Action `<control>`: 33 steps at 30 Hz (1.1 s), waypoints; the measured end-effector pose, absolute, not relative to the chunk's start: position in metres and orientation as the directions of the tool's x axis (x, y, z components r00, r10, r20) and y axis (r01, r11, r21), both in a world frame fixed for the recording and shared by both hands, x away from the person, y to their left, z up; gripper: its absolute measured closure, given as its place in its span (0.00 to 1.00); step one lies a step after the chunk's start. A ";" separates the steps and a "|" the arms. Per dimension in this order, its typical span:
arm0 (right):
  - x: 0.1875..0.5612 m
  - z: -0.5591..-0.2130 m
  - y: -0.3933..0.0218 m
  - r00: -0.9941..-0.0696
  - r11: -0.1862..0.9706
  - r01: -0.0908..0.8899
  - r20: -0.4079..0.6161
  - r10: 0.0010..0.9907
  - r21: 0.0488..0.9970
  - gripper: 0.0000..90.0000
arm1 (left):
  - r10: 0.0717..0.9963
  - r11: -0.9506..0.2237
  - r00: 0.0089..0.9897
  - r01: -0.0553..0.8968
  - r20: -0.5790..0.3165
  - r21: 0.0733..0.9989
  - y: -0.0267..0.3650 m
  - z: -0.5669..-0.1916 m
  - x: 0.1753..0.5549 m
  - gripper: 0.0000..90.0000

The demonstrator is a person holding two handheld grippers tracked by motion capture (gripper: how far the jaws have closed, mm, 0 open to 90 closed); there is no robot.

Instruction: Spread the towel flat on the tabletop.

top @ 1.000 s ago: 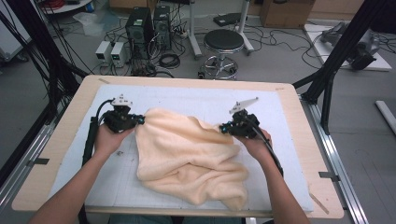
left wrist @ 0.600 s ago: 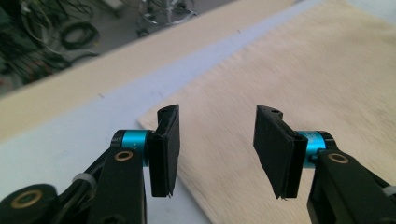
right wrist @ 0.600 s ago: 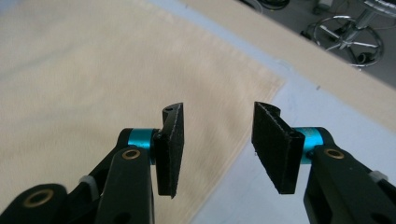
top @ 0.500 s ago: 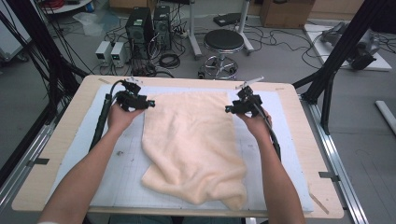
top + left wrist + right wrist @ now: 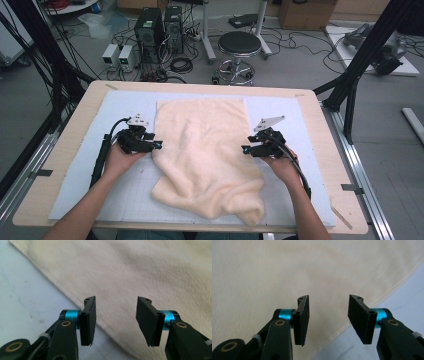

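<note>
Towel (image 5: 207, 155) lies flat, long axis running away from person; both tongs released, nothing btwn jaws.

Bare mat (image 5: 320, 150) strips flank towel (image 5: 205, 150) both sides; passage free there, towel bunched thick near front edge.

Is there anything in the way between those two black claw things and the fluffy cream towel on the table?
Nothing visible. The left gripper sits open at the cream towel's left edge and the right gripper open at its right edge. In each gripper view the jaws stand apart with only towel and the pale mat beyond them.
</note>
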State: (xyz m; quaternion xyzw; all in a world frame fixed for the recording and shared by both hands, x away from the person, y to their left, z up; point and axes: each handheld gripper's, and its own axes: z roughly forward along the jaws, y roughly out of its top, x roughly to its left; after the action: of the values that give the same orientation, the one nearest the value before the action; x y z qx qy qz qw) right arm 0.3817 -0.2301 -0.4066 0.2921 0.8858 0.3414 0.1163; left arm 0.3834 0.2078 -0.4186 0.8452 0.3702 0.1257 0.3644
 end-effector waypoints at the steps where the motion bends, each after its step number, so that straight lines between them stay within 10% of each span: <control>1: 0.381 -0.409 -0.229 -0.806 0.612 0.438 -0.012 0.591 0.659 0.58 | 0.714 -0.470 0.697 0.541 -0.060 0.697 0.207 -0.420 0.383 0.57; 13: 0.401 -0.430 -0.223 -0.775 0.579 0.509 0.047 0.630 0.637 0.66 | 0.740 -0.470 0.671 0.558 -0.038 0.684 0.200 -0.431 0.392 0.96; 33: 0.402 -0.429 -0.212 -0.777 0.594 0.506 0.031 0.629 0.626 0.70 | 0.833 -0.379 0.551 0.621 -0.038 0.686 0.218 -0.412 0.437 0.97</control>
State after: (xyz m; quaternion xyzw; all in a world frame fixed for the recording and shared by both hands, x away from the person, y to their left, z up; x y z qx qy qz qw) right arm 0.4018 -0.2122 -0.4289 0.3199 0.8874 0.3175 0.0970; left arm 0.4374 0.2177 -0.4116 0.8151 0.4462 0.1591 0.3335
